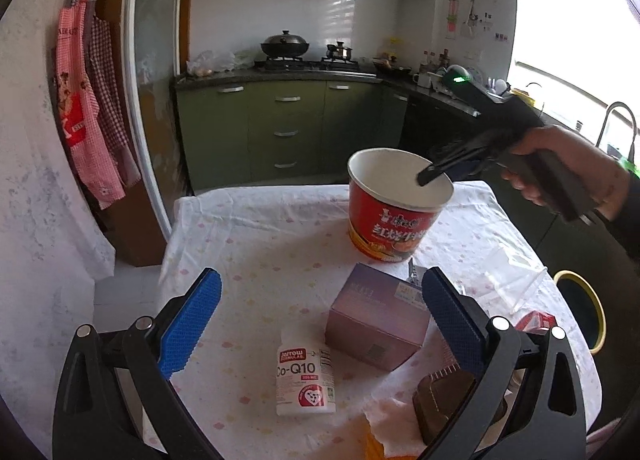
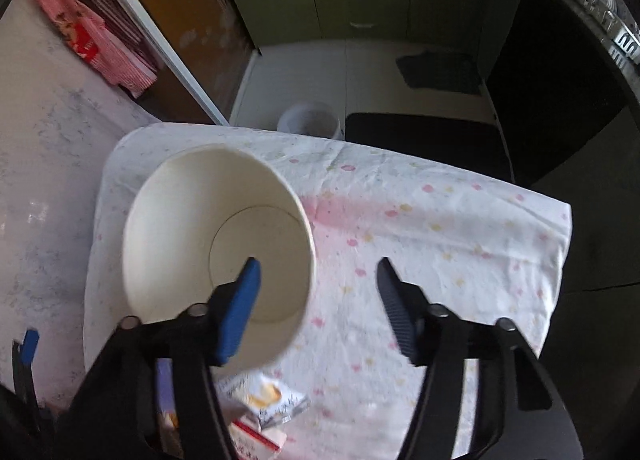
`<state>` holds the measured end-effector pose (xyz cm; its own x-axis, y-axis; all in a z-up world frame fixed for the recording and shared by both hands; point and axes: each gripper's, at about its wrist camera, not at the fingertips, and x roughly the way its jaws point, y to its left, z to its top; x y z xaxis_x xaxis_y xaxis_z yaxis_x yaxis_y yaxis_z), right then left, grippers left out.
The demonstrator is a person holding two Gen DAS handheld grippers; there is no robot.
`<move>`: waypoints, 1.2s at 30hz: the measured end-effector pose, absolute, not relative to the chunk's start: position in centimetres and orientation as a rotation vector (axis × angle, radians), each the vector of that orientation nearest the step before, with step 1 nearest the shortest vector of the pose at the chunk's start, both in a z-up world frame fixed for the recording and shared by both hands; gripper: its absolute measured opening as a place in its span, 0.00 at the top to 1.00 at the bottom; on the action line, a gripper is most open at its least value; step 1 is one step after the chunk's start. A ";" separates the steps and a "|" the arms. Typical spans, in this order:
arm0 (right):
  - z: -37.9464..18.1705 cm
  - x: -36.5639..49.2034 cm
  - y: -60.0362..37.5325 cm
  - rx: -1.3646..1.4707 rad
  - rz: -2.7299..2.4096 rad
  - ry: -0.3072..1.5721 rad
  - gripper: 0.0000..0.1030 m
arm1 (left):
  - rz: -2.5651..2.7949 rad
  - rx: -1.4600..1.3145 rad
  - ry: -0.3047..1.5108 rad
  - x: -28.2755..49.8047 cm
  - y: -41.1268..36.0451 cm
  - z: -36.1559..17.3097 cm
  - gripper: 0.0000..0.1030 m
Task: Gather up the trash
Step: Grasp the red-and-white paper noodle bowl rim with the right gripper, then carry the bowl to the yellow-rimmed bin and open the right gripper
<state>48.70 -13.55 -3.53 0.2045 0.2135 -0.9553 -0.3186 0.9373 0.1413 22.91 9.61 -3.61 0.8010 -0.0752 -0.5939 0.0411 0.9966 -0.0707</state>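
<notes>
A red instant-noodle cup [image 1: 392, 220] stands empty and upright on the table; its white inside [image 2: 180, 220] fills the left of the right wrist view. My right gripper [image 2: 318, 264] points steeply down over its rim: the blue left fingertip [image 2: 250, 280] hangs inside the cup and the other finger is outside, well off the wall, so nothing is pinched. In the left wrist view a hand holds that gripper [image 1: 430, 176] at the cup's right rim. My left gripper [image 1: 320, 280] is open and empty above a purple box [image 1: 376, 324] and a white Co-Q10 bottle [image 1: 306, 376].
The table has a dotted white cloth [image 1: 256, 244]. A brown object [image 1: 444, 400], crumpled paper [image 1: 396, 420], clear plastic [image 1: 512, 280] and a snack wrapper [image 2: 272, 400] lie near me. A yellow-rimmed bin [image 1: 584, 308] sits right; a white bucket [image 2: 310, 120] and black chair [image 2: 424, 140] stand beyond.
</notes>
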 end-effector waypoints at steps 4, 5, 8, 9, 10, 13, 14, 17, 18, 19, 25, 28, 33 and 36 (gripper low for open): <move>-4.7 49.0 -12.4 -0.114 0.363 1.353 0.95 | -0.069 -0.050 0.626 22.3 9.7 -3.6 0.04; -4.9 49.2 -12.4 -0.114 0.357 1.357 0.95 | -0.072 -0.051 0.622 22.0 9.8 -3.6 0.04; -4.7 49.1 -12.7 -0.097 0.355 1.350 0.96 | -0.085 -0.067 0.619 21.0 9.7 -3.2 0.04; -4.3 49.0 -13.1 -0.072 0.361 1.344 0.96 | -0.087 -0.069 0.617 20.6 9.7 -3.0 0.04; -4.2 49.3 -13.2 -0.062 0.359 1.335 0.96 | -0.087 -0.067 0.613 20.1 9.6 -2.7 0.04; -1.5 48.6 -15.0 -0.007 0.369 1.286 0.97 | -0.083 -0.059 0.597 18.8 9.3 -1.8 0.04; -0.5 48.3 -15.6 0.006 0.373 1.271 0.97 | -0.083 -0.054 0.590 18.2 9.0 -1.3 0.04; 3.2 46.0 -18.9 0.050 0.371 1.216 0.97 | -0.091 -0.045 0.565 16.5 8.0 -0.3 0.04; 4.4 45.0 -20.3 0.064 0.364 1.200 0.97 | -0.094 -0.039 0.556 15.8 7.5 0.1 0.04; 5.4 43.9 -21.9 0.077 0.352 1.185 0.96 | -0.099 -0.029 0.548 15.0 6.9 0.5 0.04; 7.4 35.6 -36.5 0.168 0.192 1.145 0.96 | -0.143 -0.018 0.535 12.0 3.6 1.6 0.04; 4.5 31.0 -45.1 0.226 0.077 1.172 0.96 | -0.166 -0.027 0.537 10.8 1.8 1.5 0.04; -2.3 26.4 -53.6 0.291 -0.042 1.233 0.96 | -0.187 -0.024 0.573 10.0 -1.3 0.7 0.04; -7.4 25.2 -56.1 0.312 -0.071 1.286 0.96 | -0.197 -0.016 0.598 9.5 -3.0 0.2 0.04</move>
